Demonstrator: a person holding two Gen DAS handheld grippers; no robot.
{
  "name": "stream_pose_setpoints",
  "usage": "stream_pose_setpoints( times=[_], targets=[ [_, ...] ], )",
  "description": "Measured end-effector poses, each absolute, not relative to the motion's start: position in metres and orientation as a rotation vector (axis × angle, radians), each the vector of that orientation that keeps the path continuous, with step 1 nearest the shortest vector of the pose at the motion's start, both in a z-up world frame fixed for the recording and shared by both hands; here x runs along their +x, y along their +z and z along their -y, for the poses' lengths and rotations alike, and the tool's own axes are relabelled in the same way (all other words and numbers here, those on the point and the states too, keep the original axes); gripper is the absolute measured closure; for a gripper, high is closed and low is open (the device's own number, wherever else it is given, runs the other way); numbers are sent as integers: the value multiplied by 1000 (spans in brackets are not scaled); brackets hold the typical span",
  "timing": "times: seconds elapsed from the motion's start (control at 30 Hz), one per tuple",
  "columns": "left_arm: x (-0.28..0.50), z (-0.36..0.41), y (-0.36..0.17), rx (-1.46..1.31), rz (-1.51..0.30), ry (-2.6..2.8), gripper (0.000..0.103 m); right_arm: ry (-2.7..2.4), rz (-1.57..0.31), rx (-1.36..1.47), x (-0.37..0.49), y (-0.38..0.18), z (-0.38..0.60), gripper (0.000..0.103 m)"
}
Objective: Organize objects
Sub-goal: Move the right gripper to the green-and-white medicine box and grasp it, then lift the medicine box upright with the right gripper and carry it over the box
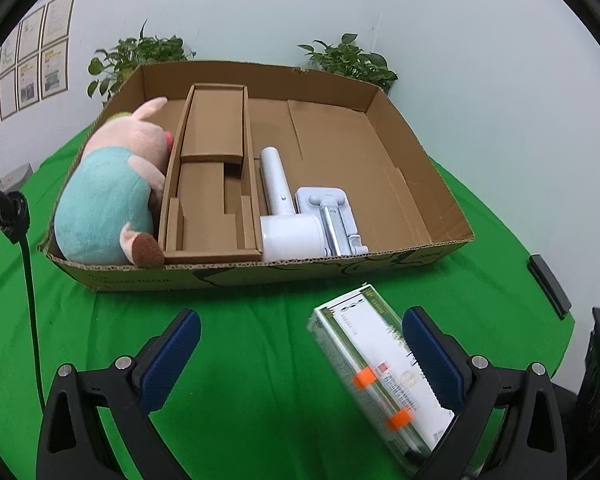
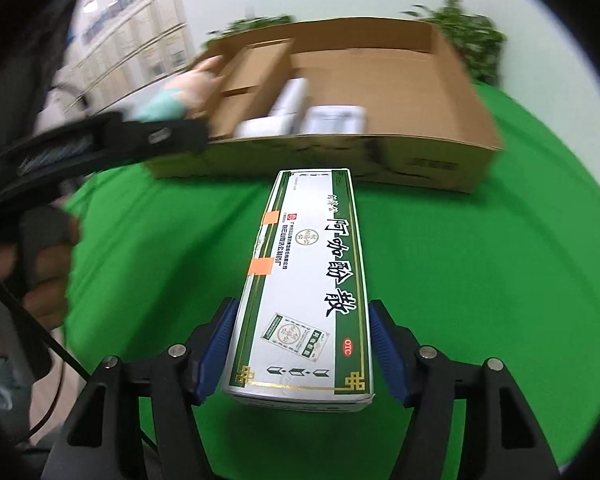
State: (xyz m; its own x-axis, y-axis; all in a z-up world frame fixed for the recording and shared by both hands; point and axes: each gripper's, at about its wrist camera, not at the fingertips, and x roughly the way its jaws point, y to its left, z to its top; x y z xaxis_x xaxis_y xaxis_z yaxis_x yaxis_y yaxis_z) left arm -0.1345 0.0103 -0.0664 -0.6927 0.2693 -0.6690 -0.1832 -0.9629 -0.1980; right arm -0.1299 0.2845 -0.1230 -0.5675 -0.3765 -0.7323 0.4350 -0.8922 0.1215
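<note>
Green cloth (image 1: pixel 260 360) covers the table, with a pale wall and two leafy plants (image 1: pixel 348 60) behind

Between the blue ribbed pads of my right gripper (image 2: pixel 302 344) sits the box (image 2: pixel 300 288): long, flat and rectangular, glossy white on top with dark green borders, thin gold lines, black characters along its length and a small red oval near my end. Two orange tape tabs cross its left edge. Its near end lies between my pads and the rest reaches forward toward the tray (image 2: pixel 420 152), stopping just short of its front wall. My left pad looks to be against the box's side; a narrow gap shows at the right pad, so I cannot tell that I am gripping it

My left gripper (image 1: pixel 300 356) is spread wide with only cloth between its pads; the same box lies just inside its right pad, slanting across the cloth

Corrugated brown cardboard makes the shallow tray, its cut edges showing the fluting. Inside, from left: a soft pig toy (image 1: pixel 112 192) in pink and teal, a folded cardboard insert (image 1: pixel 212 184), a smooth white hair dryer (image 1: pixel 284 216) and a white stand (image 1: pixel 332 216) with a metal arm
</note>
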Motion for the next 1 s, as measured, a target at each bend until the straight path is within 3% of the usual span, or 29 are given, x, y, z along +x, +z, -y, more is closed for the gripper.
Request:
stream_pose_setpoints(
  times=[0.03, 0.13, 0.27, 0.53, 0.63, 0.7, 0.77, 0.8, 0.93, 1.0],
  targets=[
    [-135, -9, -69, -1101, 191, 2657, 1, -2426, -119, 1113, -127, -124, -280, 15],
    [-134, -6, -73, -1102, 269, 2580, 1, -2446, -77, 1075, -121, -120, -282, 0],
    [-136, -10, -84, -1145, 337, 2477, 1, -2472, 31, 1043, -120, -112, -297, 0],
    [-147, -25, -116, -1288, 465, 2268, 3, -2447, -167, 1045, -111, -116, -275, 0],
    [-149, -27, -126, -1320, 500, 2221, 5, -2444, -202, 1034, -107, -118, -268, 2],
    [-150, -29, -130, -1332, 512, 2198, 9, -2435, -220, 1050, -106, -120, -264, 12],
    [-149, -30, -134, -1345, 518, 2187, 13, -2429, -243, 1082, -107, -124, -260, 33],
    [-149, -30, -135, -1350, 517, 2183, 16, -2425, -244, 1095, -107, -125, -259, 37],
    [-144, -28, -136, -1345, 503, 2202, 23, -2410, -176, 1097, -102, -123, -257, 37],
    [-143, -24, -137, -1349, 513, 2204, 32, -2409, -134, 1100, -102, -123, -258, 37]
  ],
)
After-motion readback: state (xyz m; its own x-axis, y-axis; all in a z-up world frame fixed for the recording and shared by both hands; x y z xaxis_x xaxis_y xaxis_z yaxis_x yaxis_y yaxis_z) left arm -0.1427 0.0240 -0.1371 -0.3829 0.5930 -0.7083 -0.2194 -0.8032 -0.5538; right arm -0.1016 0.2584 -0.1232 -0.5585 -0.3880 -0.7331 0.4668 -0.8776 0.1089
